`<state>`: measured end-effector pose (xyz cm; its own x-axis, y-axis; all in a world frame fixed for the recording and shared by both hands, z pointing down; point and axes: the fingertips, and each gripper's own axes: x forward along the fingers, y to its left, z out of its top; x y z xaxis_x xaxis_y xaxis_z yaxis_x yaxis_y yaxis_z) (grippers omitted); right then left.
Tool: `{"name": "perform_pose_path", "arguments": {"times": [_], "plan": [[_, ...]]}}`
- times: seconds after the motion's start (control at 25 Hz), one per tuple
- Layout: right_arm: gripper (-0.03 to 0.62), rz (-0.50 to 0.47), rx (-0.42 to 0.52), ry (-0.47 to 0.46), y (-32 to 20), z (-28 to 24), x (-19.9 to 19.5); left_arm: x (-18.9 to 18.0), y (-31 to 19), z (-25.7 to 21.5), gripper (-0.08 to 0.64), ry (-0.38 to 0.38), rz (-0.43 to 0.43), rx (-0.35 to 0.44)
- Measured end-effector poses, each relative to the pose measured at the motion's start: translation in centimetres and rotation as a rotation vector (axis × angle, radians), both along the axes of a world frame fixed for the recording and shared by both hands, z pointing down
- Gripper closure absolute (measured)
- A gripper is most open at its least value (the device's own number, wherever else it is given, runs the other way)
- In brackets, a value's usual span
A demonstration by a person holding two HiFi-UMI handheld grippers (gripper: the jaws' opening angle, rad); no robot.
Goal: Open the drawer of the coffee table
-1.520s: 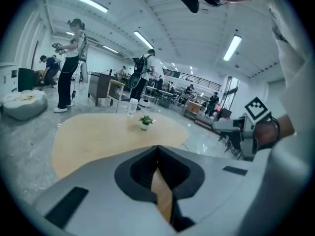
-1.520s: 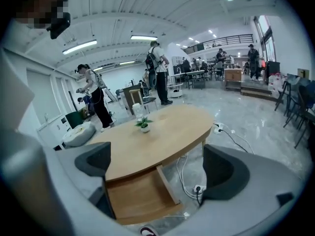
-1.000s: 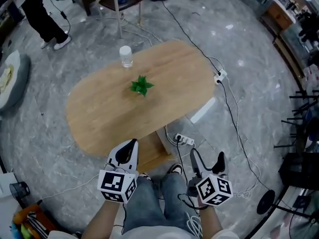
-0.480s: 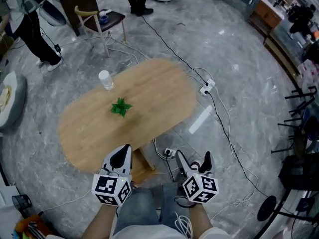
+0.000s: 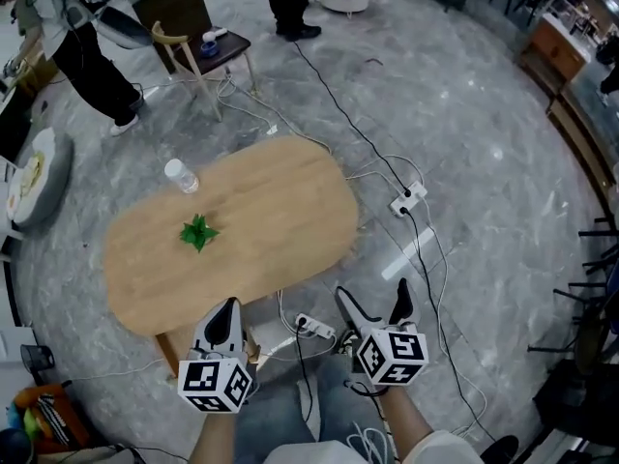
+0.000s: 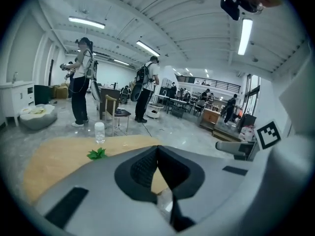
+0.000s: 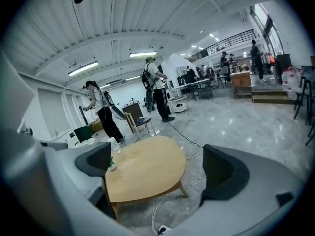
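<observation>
The oval wooden coffee table (image 5: 251,222) stands on the grey stone floor, with a small green plant (image 5: 197,231) and a clear bottle (image 5: 181,176) on top. No drawer shows in any view. My left gripper (image 5: 226,317) hangs just off the table's near edge, shut and empty. In the left gripper view its jaws (image 6: 157,150) meet over the tabletop (image 6: 59,156). My right gripper (image 5: 372,301) is open and empty over the floor to the right of the table. The right gripper view looks at the table's rounded end (image 7: 147,168) between its wide jaws (image 7: 157,166).
A white power strip (image 5: 314,328) and cables lie on the floor between the grippers; another strip (image 5: 405,201) lies right of the table. A wooden chair (image 5: 208,51) and standing people (image 5: 92,61) are beyond it. A round cushion (image 5: 34,177) is far left.
Both grippers have swung sideways round the table's near right end. In the head view the table has slid left. The left jaws stayed shut, the right ones open.
</observation>
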<state>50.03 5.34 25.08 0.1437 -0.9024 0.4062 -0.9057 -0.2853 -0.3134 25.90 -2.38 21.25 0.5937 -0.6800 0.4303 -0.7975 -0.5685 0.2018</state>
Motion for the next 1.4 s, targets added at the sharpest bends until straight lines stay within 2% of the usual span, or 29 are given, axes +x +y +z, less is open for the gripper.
{"name": "perform_pose_path", "arguments": {"times": [0.16, 0.28, 0.44, 0.6, 0.76, 0.92, 1.16, 1.32, 1.4], "plan": [[0.005, -0.105, -0.022, 0.02, -0.7, 1.8, 4.1, 4.6, 1.7, 0.8, 0.565, -0.022, -0.045, 0.019], [0.005, -0.142, -0.045, -0.027, -1.5, 3.7, 5.7, 6.2, 1.8, 2.4, 0.565, -0.035, -0.068, 0.0], [0.005, -0.19, -0.048, -0.07, -1.8, 5.4, 6.2, 6.1, 1.7, 5.4, 0.565, -0.077, -0.13, -0.051], [0.005, -0.263, -0.06, -0.078, -2.7, 8.3, 6.5, 7.4, 0.5, 7.1, 0.565, -0.102, -0.137, -0.026], [0.005, -0.368, -0.076, -0.085, -3.4, 11.6, 6.3, 9.1, -0.5, 9.8, 0.565, -0.108, -0.128, -0.041], [0.005, -0.499, -0.07, -0.094, -4.5, 15.4, 5.7, 10.5, -1.6, 13.0, 0.565, -0.125, -0.093, -0.04], [0.01, -0.698, -0.083, -0.013, -6.2, 22.6, 5.9, 12.0, -2.4, 19.3, 0.565, -0.185, -0.067, -0.079], [0.03, -0.892, -0.097, 0.01, -7.0, 27.1, 4.5, 11.9, -3.6, 22.5, 0.565, -0.201, -0.1, -0.1], [0.041, -0.96, -0.095, 0.003, -7.5, 29.1, 3.9, 11.9, -3.8, 23.5, 0.565, -0.201, -0.118, -0.111]]}}
